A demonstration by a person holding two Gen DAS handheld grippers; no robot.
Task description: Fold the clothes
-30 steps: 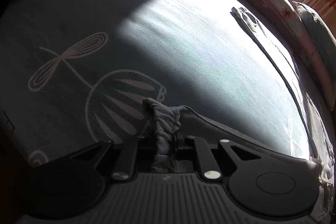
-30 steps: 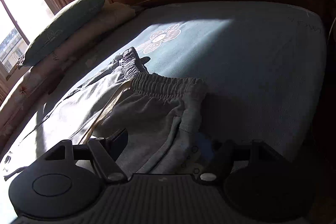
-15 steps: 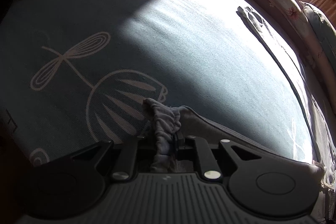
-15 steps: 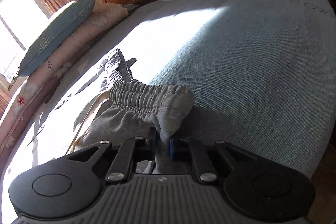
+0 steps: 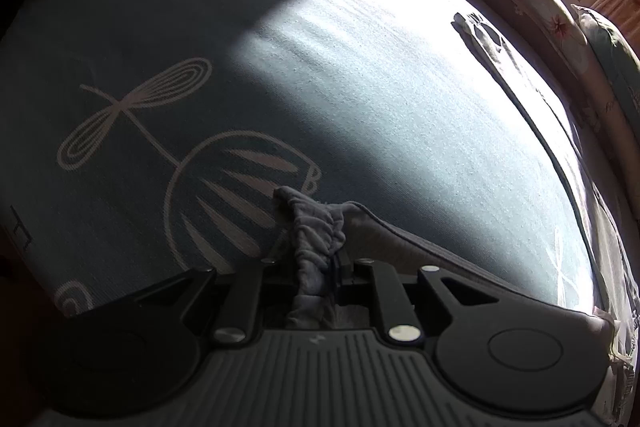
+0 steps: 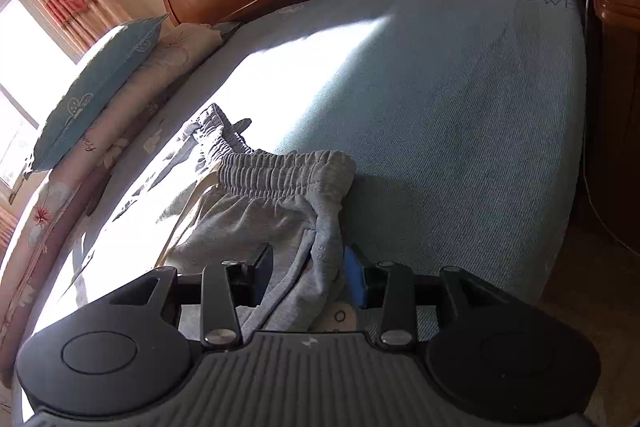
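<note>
Both jaws around grey sweatpants (image 6: 256, 219)

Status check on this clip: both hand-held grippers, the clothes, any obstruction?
Left hand-held gripper shut on grey sweatpants. Right hand-held gripper open, fabric between its fingers. Sweatpants partly on bedsheet. Nothing in the way.

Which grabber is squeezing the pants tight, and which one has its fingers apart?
The left gripper is pinched shut on the grey pants. The right gripper has its fingers apart, the cloth lying loose between them.
</note>
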